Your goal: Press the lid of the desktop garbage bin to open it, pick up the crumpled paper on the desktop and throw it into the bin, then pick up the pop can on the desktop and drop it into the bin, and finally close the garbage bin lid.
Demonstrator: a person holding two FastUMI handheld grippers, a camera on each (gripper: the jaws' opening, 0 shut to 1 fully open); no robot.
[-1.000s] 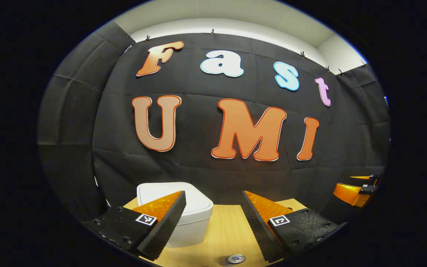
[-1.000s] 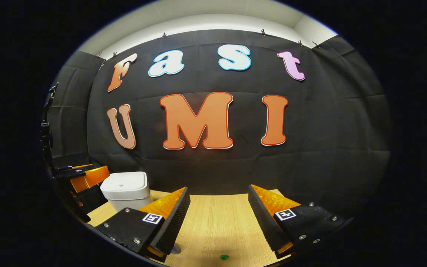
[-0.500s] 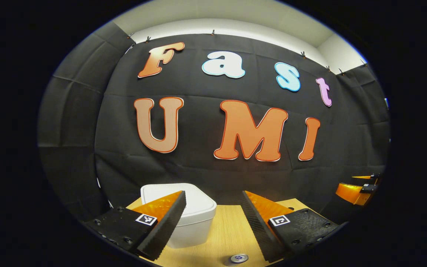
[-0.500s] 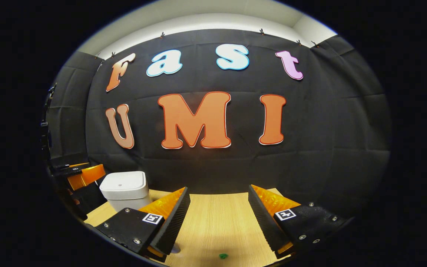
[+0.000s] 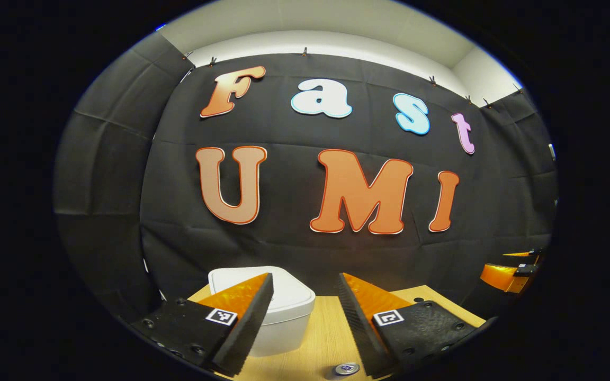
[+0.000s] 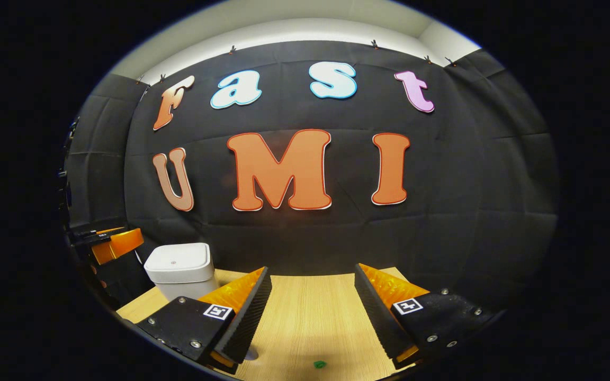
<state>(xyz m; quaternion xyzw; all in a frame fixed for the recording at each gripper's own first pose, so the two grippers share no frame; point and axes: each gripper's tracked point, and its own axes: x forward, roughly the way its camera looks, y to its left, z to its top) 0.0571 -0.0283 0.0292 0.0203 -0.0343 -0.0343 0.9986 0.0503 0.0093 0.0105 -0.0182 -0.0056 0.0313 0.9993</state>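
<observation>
In the left gripper view, the left gripper (image 5: 303, 280) hung above the light wooden tabletop (image 5: 321, 338) with its fingers spread and nothing between them. Just past its left finger (image 5: 241, 307) stood the white, rounded-square plastic desktop bin (image 5: 284, 317), its lid (image 5: 292, 288) down flat, so what it held could not be seen. The silver top of the pop can (image 5: 347, 368) showed low on the table beside the other finger. Far to the right, the right gripper (image 5: 506, 275) was in sight.

In the right gripper view, the right gripper (image 6: 310, 275) was also spread wide and empty over the wood. The bin (image 6: 180, 267) sat to the left, lid closed, with the left gripper (image 6: 109, 243) just beyond it. A small green speck (image 6: 319, 363) lay on the table near the bottom edge; what it was could not be told.
</observation>
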